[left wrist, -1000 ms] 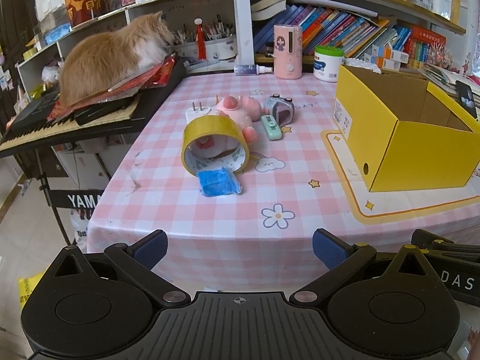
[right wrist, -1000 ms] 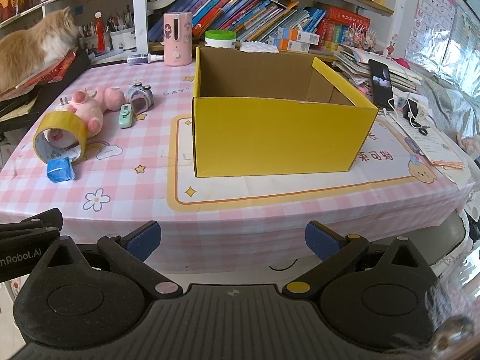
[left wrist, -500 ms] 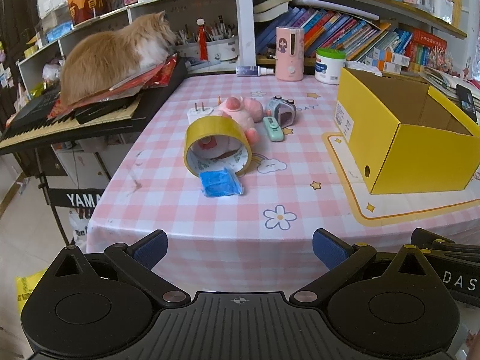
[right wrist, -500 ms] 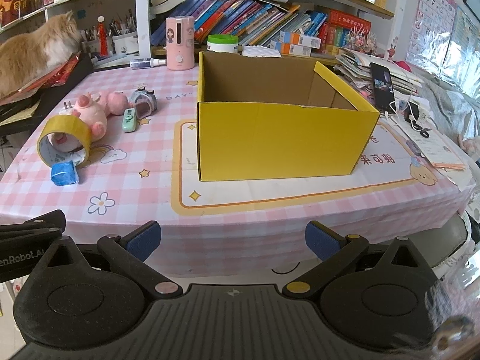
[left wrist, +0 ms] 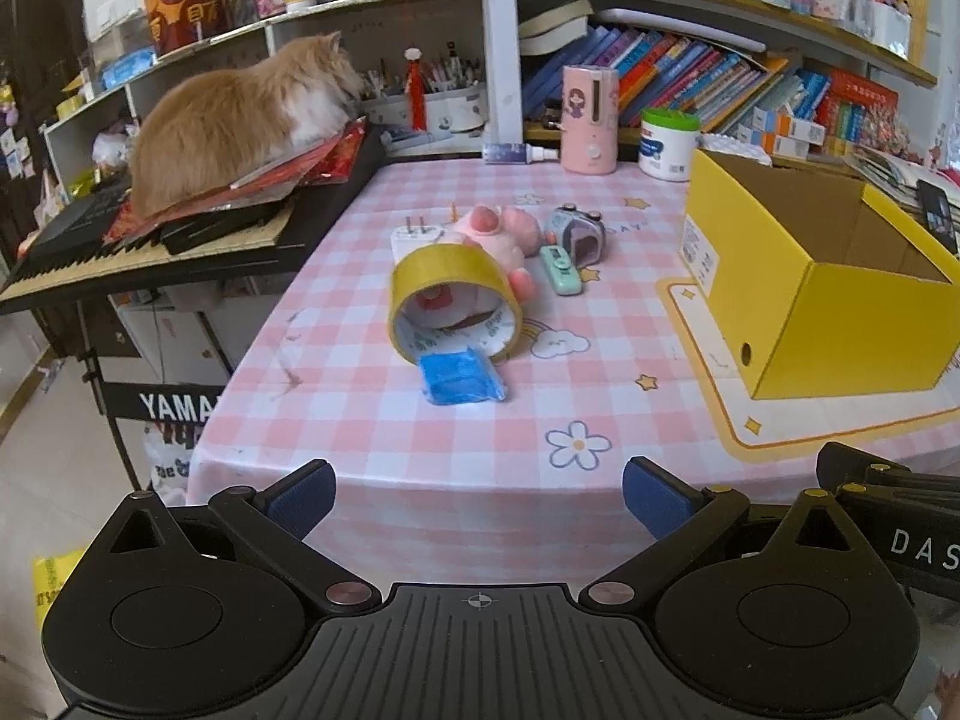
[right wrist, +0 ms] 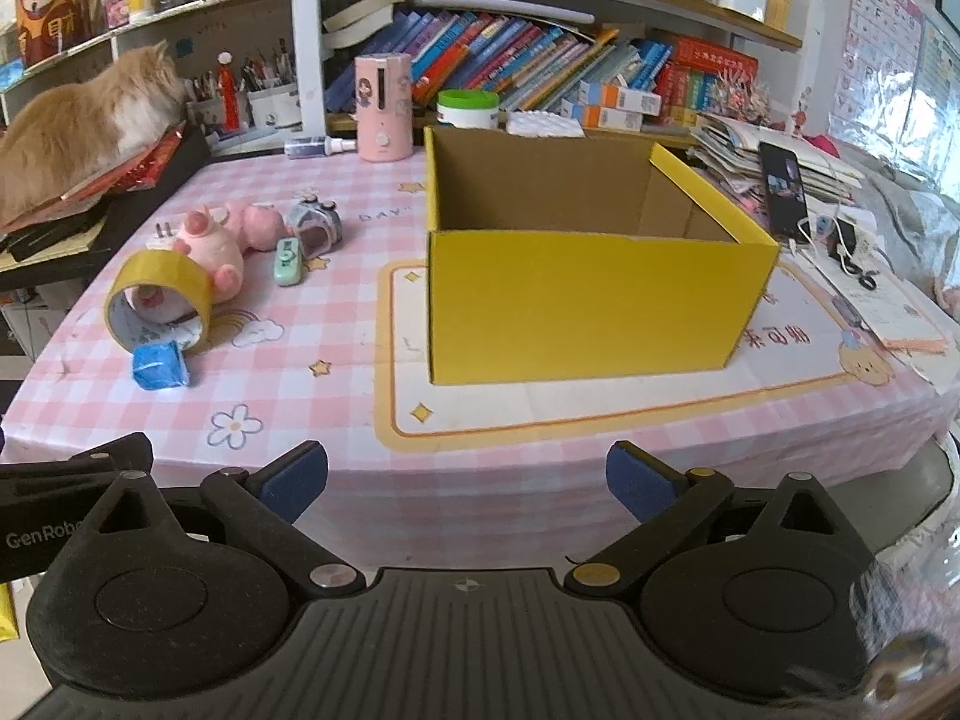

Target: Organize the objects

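You are holding the left gripper (left wrist: pixel 477 495) and the right gripper (right wrist: pixel 465 477) just short of the near edge of the bench (left wrist: pixel 420 444), each with its jaws standing wide apart and gripping nothing. Progress, as far as can be judged: nothing is sorted yet; the yellow box (right wrist: pixel 576 294) is sitting open on the right half of the bench and its visible interior is showing only bare brown card, so every loose item is still waiting for you. Items lying in a cluster on the left half, well apart from the box: a yellow tape roll (left wrist: pixel 453 306), tipped on its side with the printed white core facing you; a blue packet (left wrist: pixel 459 377), small, crinkled and shiny, touching the near rim of the roll; a pink plush toy (left wrist: pixel 501 237), soft and rounded, lying just behind the roll and leaning against it; a white plug (left wrist: pixel 411 234), prongs pointing up, at the far left of the group; a mint green gadget (left wrist: pixel 561 270), slim and oblong, lying flat to the right of the plush; a grey toy (left wrist: pixel 579 231), rounded with a dark window, just beyond the gadget. The blue packet is lying nearest to your left gripper and is looking like the likeliest first pick.
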Motion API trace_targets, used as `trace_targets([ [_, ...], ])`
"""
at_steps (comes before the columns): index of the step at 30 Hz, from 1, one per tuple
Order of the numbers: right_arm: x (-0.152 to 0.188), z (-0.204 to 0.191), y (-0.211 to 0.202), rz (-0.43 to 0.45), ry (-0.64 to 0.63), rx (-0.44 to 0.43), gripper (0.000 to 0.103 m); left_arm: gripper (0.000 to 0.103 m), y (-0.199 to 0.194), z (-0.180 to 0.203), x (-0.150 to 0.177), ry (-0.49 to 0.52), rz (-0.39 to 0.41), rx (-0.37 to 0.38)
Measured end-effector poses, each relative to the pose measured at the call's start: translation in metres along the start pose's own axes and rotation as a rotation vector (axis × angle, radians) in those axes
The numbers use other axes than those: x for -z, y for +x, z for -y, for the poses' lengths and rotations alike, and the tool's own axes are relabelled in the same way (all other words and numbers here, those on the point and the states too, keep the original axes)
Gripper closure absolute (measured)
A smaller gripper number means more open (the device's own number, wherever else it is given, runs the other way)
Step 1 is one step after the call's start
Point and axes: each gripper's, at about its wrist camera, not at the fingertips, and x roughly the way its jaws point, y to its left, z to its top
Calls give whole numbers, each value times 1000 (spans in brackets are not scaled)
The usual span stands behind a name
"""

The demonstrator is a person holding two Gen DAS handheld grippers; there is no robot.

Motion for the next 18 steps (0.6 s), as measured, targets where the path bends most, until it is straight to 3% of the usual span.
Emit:
trace_targets([
  [7,-5,-15,3,6,-34,-64,10,3,-1,-16,0,-34,7,-1],
  [12,-8,-27,5,6,-50,-107,30,4,-1,-28,0,-61,18,7],
  [18,-14,-36,4,22,-60,-158,39,14,2,-39,2,-112,15,20],
])
